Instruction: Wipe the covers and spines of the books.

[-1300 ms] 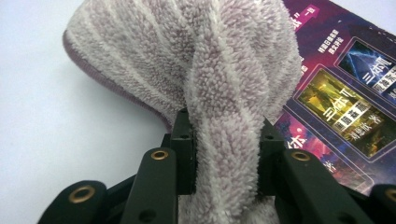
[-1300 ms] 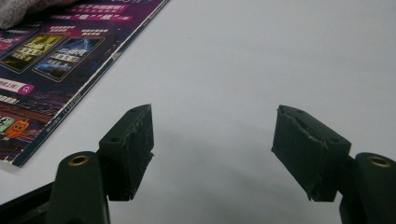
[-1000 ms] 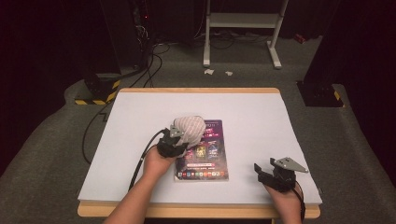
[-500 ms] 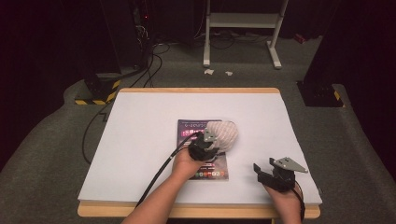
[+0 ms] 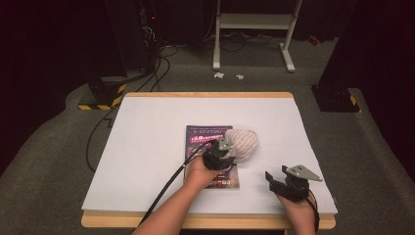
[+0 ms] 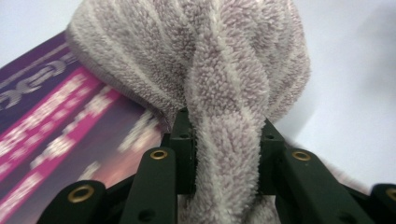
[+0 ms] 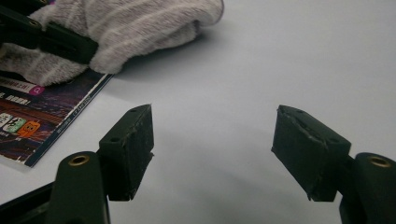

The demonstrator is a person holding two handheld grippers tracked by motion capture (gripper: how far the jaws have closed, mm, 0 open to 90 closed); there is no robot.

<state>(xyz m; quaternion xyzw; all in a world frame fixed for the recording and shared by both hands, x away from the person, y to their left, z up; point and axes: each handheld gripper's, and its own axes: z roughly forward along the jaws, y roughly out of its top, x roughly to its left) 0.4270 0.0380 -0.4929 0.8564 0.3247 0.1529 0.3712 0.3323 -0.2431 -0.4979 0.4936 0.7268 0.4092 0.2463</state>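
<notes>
A fluffy pale pink striped cloth rests half on the right edge of a purple magazine and half on the white table. My left gripper is shut on it from the near side. In the left gripper view the cloth bunches into a thick fold squeezed between the jaws of that gripper, with the magazine at left. My right gripper rests near the front right of the table, open and with nothing between its jaws. Its view takes in the cloth and a magazine corner.
The table's wooden front edge lies just under my forearms. Behind the table, on the grey floor, stand a white metal frame and dark cabinets, with cables and a yellow-black striped base at the left.
My left gripper has carried the cloth to the right, from the magazine's left side across to its right edge. The right gripper and the magazine have stayed put.
</notes>
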